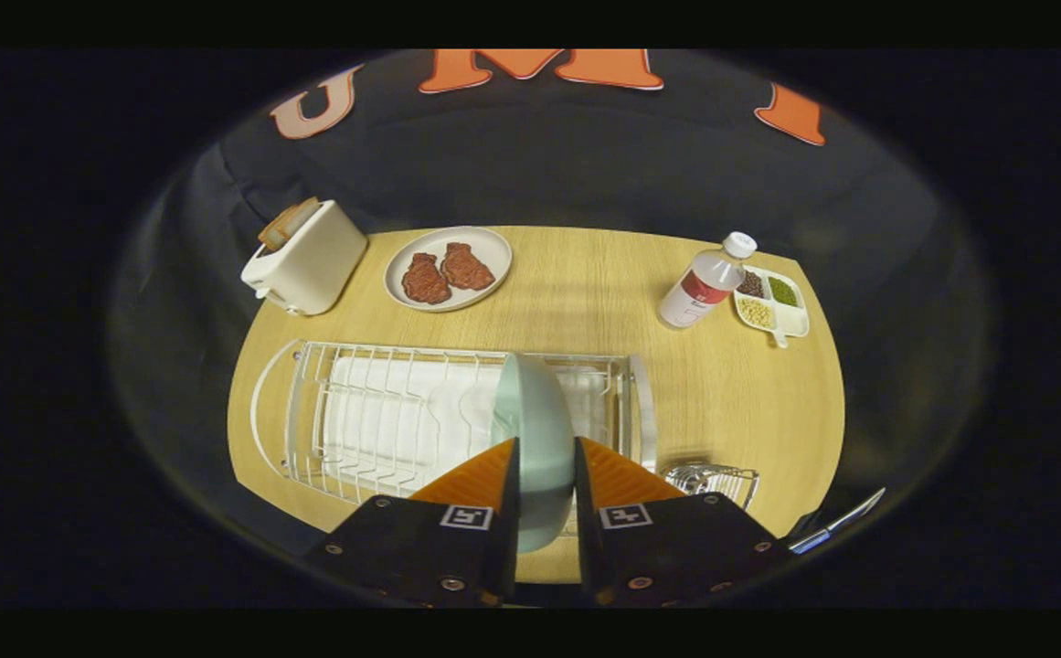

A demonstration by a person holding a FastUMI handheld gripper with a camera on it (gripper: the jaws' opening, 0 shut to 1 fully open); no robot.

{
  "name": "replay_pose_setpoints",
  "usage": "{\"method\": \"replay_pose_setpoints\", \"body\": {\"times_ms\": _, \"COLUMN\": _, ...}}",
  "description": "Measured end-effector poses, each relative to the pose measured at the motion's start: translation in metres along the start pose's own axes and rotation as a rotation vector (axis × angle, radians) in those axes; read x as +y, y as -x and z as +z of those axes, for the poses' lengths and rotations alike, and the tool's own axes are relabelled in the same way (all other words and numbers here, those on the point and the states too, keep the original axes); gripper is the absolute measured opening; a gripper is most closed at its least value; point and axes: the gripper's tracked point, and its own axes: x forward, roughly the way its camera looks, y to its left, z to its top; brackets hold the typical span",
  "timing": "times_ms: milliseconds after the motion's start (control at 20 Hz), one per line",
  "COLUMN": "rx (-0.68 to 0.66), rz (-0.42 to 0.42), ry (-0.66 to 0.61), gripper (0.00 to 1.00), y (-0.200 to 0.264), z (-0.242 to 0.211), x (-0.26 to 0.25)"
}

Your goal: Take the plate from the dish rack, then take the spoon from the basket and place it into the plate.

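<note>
Right now I have the gripper clenched on the pale green plate, which stands on edge between both fingers above the dish rack; its rim runs straight ahead, so lifting looks right to me.

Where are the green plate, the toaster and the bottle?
Green plate (530,411): gripper view, its upper curved face, between the fingers.
Toaster (311,260): gripper view, its side wall.
Bottle (702,288): gripper view, its label.
</note>
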Motion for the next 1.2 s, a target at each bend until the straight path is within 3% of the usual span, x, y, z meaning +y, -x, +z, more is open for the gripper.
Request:
{"method": "replay_pose_setpoints", "body": {"times_ms": 200, "rx": -0.052, "rz": -0.085, "ry": 0.044, "gripper": 0.25, "y": 0.013, "z": 0.011, "x": -0.010}}
{"method": "replay_pose_setpoints", "body": {"times_ms": 450, "rx": -0.139, "rz": -0.130, "ry": 0.042, "gripper": 0.25, "y": 0.041, "z": 0.034, "x": -0.017}}
{"method": "replay_pose_setpoints", "body": {"times_ms": 650, "rx": -0.145, "rz": -0.096, "ry": 0.008, "gripper": 0.13, "y": 0.058, "z": 0.026, "x": -0.023}}
{"method": "replay_pose_setpoints", "body": {"times_ms": 900, "rx": -0.152, "rz": -0.033, "ry": -0.024, "gripper": 0.13, "y": 0.081, "z": -0.002, "x": -0.040}}
{"method": "replay_pose_setpoints", "body": {"times_ms": 1200, "rx": -0.095, "rz": 0.111, "ry": -0.025, "gripper": 0.12, "y": 0.079, "z": -0.085, "x": -0.058}}
